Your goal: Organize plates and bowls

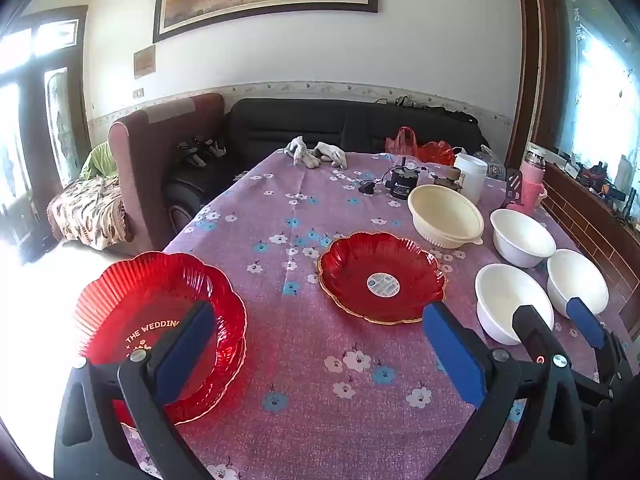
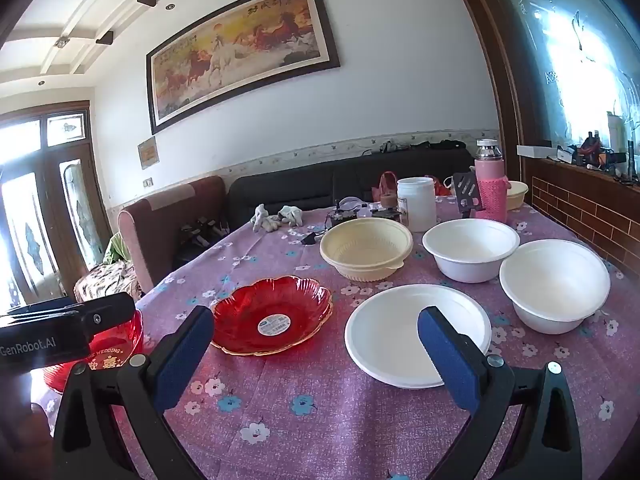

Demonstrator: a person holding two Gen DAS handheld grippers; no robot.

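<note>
A stack of red scalloped plates (image 1: 160, 320) sits at the near left of the table. A single red plate with a round sticker (image 1: 380, 276) (image 2: 272, 314) lies mid-table. A cream bowl (image 1: 446, 216) (image 2: 366, 248) stands behind it. Three white bowls stand on the right: near (image 1: 512, 302) (image 2: 416, 334), far (image 1: 522, 238) (image 2: 470, 250), rightmost (image 1: 576, 280) (image 2: 556, 284). My left gripper (image 1: 316, 344) is open and empty, its left finger over the stack. My right gripper (image 2: 312, 352) (image 1: 556, 320) is open and empty, above the table between the red plate and the near white bowl.
The purple flowered tablecloth (image 2: 320, 400) covers the table. At the far end lie gloves (image 1: 316, 152), a black gadget (image 1: 404, 180), a white jar (image 2: 416, 204), a pink flask (image 2: 490, 180) and a slotted spatula (image 2: 466, 192). A brick-pattern ledge (image 2: 580, 208) runs along the right.
</note>
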